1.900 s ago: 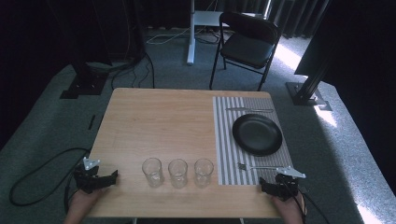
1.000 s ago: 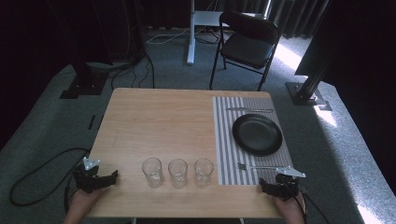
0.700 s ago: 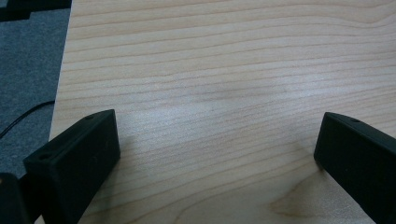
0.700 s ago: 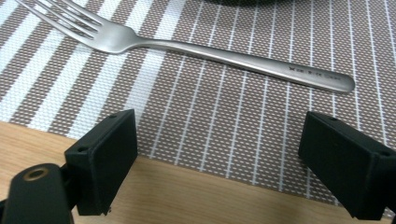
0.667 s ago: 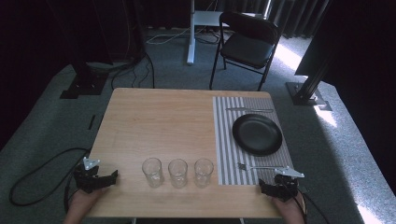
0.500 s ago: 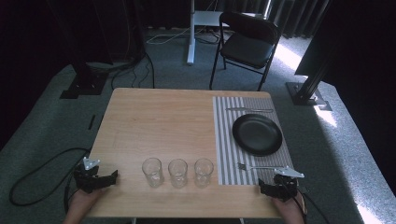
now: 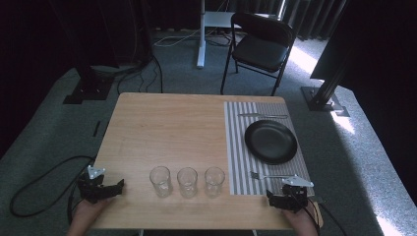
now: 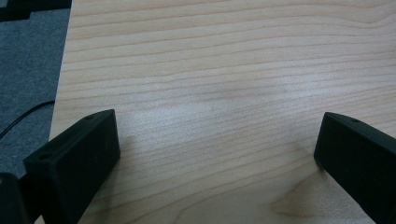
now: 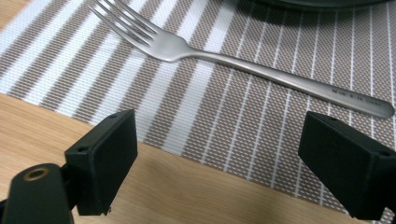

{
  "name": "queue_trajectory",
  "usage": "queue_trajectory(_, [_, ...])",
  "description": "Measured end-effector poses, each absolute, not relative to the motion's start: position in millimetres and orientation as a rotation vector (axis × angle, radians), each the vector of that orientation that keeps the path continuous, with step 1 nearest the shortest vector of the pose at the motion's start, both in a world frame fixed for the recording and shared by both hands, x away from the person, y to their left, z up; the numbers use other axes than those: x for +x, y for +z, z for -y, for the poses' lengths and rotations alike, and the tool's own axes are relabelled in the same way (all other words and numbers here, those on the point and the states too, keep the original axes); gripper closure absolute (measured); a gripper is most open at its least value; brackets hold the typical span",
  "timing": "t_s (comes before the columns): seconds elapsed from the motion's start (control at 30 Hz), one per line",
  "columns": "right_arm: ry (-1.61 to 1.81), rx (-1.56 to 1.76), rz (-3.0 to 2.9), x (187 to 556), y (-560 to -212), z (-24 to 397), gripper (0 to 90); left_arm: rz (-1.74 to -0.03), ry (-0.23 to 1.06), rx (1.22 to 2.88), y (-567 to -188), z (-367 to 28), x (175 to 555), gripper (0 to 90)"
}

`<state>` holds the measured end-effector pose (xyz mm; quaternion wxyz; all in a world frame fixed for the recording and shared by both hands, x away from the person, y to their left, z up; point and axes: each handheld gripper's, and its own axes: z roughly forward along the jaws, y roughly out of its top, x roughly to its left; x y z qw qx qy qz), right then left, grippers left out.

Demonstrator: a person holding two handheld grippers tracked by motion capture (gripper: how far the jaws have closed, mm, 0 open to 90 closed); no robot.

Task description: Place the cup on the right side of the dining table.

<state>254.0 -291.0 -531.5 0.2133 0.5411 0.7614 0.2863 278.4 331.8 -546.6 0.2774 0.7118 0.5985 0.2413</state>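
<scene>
The right gripper (image 7: 290,199) rests at the near right corner of the surface (image 7: 167,128), its jaws spread wide and holding nothing. Just beyond them lies the fork (image 9: 224,56) on the striped mat (image 7: 236,147), between the near mat edge and the black plate (image 7: 271,141). In the right gripper view the fork's long axis runs across the jaws' line of sight, tines toward the left jaw, handle end toward the right jaw, so the handle lies roughly parallel to the gap rather than through it. A short forward reach would likely bring the jaws over it, though the wrist may need to turn to close across the handle.

The left gripper (image 7: 101,187) sits at the near left corner, jaws also spread and empty, over bare wood. Three glasses (image 7: 187,182) stand in a row between the two grippers, nearer the left one. The right hand is far closer to the fork.
</scene>
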Motion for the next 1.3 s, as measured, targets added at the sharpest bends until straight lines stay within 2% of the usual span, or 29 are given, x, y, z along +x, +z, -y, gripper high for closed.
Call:
queue_trajectory(1.23, [1.062, 1.164, -2.382, 245.7, -505.8, 224.3, 11.5, -1.607, 0.648, 1.911, -546.6, -331.8, 278.4, 0.6])
queue_trajectory(1.3, [1.082, 1.136, -2.39, 245.8, -504.8, 219.7, 16.6, -1.607, 0.648, 1.911, -546.6, -331.8, 278.4, 0.6])
